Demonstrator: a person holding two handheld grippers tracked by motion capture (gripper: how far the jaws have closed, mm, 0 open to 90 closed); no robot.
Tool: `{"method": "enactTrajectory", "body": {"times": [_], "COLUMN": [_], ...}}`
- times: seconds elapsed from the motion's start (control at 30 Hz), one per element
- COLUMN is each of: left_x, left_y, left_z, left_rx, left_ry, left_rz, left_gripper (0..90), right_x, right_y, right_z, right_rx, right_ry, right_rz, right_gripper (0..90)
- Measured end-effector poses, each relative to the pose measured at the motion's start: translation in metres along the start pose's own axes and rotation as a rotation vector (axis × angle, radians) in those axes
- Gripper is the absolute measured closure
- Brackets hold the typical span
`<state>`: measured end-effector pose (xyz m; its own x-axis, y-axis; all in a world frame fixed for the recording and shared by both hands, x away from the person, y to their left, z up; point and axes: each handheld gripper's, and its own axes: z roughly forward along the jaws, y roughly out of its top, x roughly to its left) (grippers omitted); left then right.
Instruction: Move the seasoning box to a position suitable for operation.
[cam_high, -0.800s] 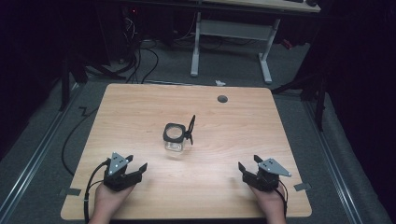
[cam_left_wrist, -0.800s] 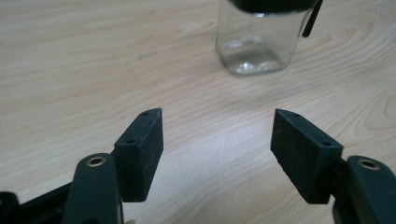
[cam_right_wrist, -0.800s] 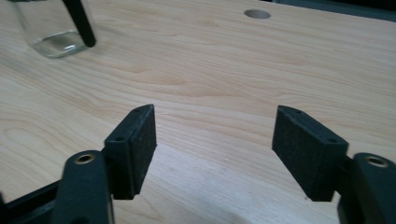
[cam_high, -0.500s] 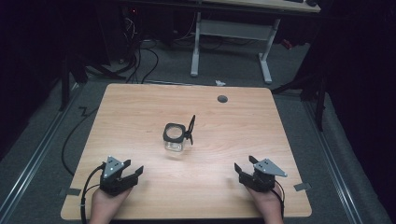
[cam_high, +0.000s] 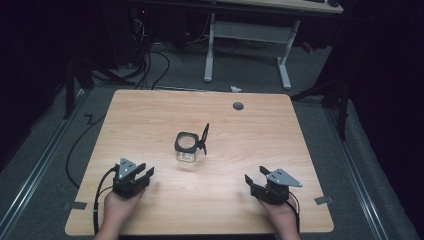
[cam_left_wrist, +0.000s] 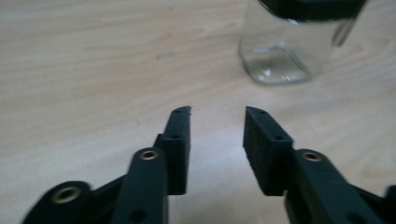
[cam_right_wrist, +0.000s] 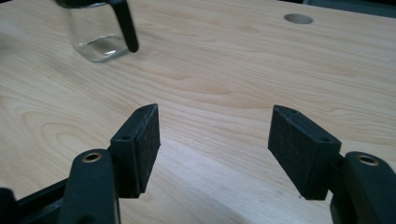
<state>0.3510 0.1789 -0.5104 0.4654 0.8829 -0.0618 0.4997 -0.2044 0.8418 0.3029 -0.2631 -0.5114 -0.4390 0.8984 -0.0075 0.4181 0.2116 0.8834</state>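
A small square clear glass jar (cam_high: 187, 149) with a black rim stands at the middle of the wooden table (cam_high: 145, 115). Its black flip lid (cam_high: 204, 138) is raised at the jar's right side. My left gripper (cam_high: 145, 175) rests near the front left, open, with bare wood between its jaws. In the left gripper view (cam_left_wrist: 217, 112) the jar (cam_left_wrist: 280, 51) stands ahead and to the right. My right gripper (cam_high: 254, 176) sits at the front right, jaws wide open and empty. In the right gripper view (cam_right_wrist: 215, 109) the jar (cam_right_wrist: 95, 32) and lid (cam_right_wrist: 125, 23) are far off at the upper left.
A round cable hole (cam_high: 238, 105) lies in the tabletop near the far edge, also ahead of the right gripper (cam_right_wrist: 298, 18). Beyond the table stand a white desk frame (cam_high: 247, 35) and floor cables (cam_high: 150, 60). A cable (cam_high: 100, 192) trails from the left gripper.
Both hands have shifted only slightly near the front edge. The jar and its lid have stayed where they were.
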Motion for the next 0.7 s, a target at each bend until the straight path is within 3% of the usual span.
{"method": "enactTrajectory", "body": {"times": [0.07, 0.13, 0.23, 0.27, 0.33, 0.4, 0.43, 0.47, 0.6, 0.7], "left_x": [0.0, -0.001, 0.002, 0.004, 0.003, 0.002, 0.001, 0.001, 0.002, -0.002], "left_y": [0.009, 0.021, 0.04, 0.047, 0.06, 0.071, 0.076, 0.081, 0.091, 0.091], "left_z": [0.009, 0.022, 0.044, 0.052, 0.069, 0.083, 0.091, 0.099, 0.125, 0.133], "left_rx": [-0.006, -0.01, -0.007, -0.002, -0.001, 0.003, 0.005, 0.009, 0.024, 0.035], "left_ry": [0.001, 0.004, 0.01, 0.014, 0.023, 0.026, 0.023, 0.019, -0.018, -0.06], "left_rz": [0.014, 0.043, 0.04, 0.034, 0.062, 0.082, 0.084, 0.087, 0.075, 0.096], "left_gripper": [72.0, 74.5, 83.7, 86.2, 90.0, 90.0, 90.0, 90.0, 90.0, 90.0], "right_x": [0.007, 0.009, 0.012, 0.012, 0.013, 0.013, 0.014, 0.014, 0.015, 0.015], "right_y": [0.001, 0.001, 0.001, 0.001, 0.001, 0.001, 0.0, 0.0, -0.001, -0.002], "right_z": [0.002, 0.003, 0.006, 0.006, 0.006, 0.005, 0.004, 0.004, 0.004, 0.005], "right_rx": [0.007, 0.006, 0.016, 0.02, 0.018, 0.014, 0.009, 0.011, 0.022, 0.025], "right_ry": [0.029, 0.035, 0.056, 0.06, 0.073, 0.085, 0.092, 0.096, 0.111, 0.115], "right_rz": [-0.012, -0.015, -0.023, -0.022, -0.031, -0.041, -0.051, -0.054, -0.068, -0.07], "right_gripper": [37.3, 38.2, 42.5, 44.8, 52.4, 59.0, 69.0, 73.4, 79.4, 79.2]}}
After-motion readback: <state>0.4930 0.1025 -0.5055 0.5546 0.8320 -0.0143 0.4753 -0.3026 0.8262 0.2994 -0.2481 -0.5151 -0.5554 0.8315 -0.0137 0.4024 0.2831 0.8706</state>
